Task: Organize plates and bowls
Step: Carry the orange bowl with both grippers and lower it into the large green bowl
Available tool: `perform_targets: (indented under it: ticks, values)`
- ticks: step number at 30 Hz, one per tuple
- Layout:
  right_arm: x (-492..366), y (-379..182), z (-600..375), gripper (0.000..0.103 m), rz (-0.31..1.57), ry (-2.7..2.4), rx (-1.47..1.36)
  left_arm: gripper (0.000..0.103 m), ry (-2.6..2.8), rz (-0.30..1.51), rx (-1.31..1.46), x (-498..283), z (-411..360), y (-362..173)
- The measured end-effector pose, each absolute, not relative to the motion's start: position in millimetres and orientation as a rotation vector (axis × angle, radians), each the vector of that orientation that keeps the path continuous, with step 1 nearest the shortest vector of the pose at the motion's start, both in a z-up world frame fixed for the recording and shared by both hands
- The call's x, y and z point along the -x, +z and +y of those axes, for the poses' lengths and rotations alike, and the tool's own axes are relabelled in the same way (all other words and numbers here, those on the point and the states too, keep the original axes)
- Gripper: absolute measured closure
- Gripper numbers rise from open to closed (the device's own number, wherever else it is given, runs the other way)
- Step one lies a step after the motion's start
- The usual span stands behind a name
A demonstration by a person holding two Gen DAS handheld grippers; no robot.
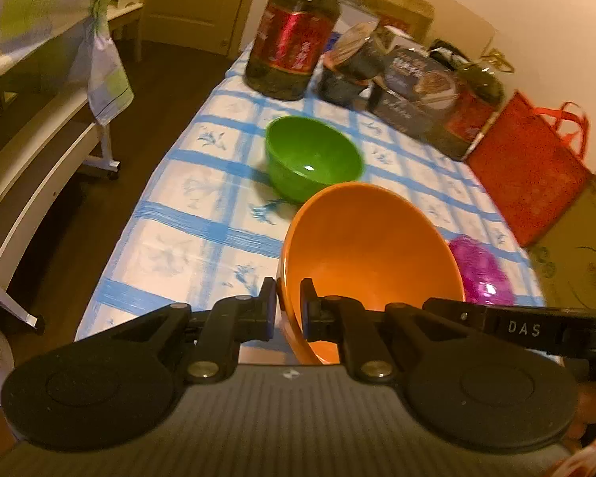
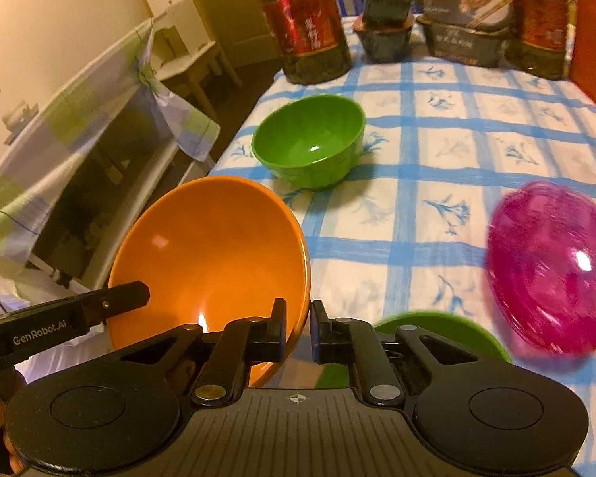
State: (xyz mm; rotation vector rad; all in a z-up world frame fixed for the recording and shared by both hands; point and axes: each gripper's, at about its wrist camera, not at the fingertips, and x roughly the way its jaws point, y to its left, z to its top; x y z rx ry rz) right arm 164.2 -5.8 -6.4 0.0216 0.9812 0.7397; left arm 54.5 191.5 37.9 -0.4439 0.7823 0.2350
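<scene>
Gripping opposite rims, the left hand-held gripper (image 1: 289, 310) and right hand-held gripper (image 2: 298, 328) both pinch the orange bowl (image 1: 365, 254), tilted above the desk (image 1: 186, 234). A green bowl (image 1: 312, 157) sits beyond; a pink plate (image 2: 552, 266) lies right.

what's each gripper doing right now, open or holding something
Left gripper: shut on the orange bowl, pinching its rim.
Right gripper: shut on the same orange bowl's opposite rim.

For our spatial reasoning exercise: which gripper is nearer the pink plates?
Right. The right gripper clamps the rim of the orange bowl on the side facing the pink plates; the left gripper clamps the opposite rim, with the bowl between.
</scene>
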Motion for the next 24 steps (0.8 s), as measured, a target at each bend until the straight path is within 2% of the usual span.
perform_targets:
  ticks: [8, 24]
  values:
    - [-114, 10, -60, 0.091, 0.956, 0.685, -0.049, 0.093, 0.161, 0.765, 0.412, -23, 144, 60]
    - [-53, 6, -163, 0.091, 0.974, 0.588, -0.119, 0.093, 0.039, 0.825, 0.416, 14, 61, 52]
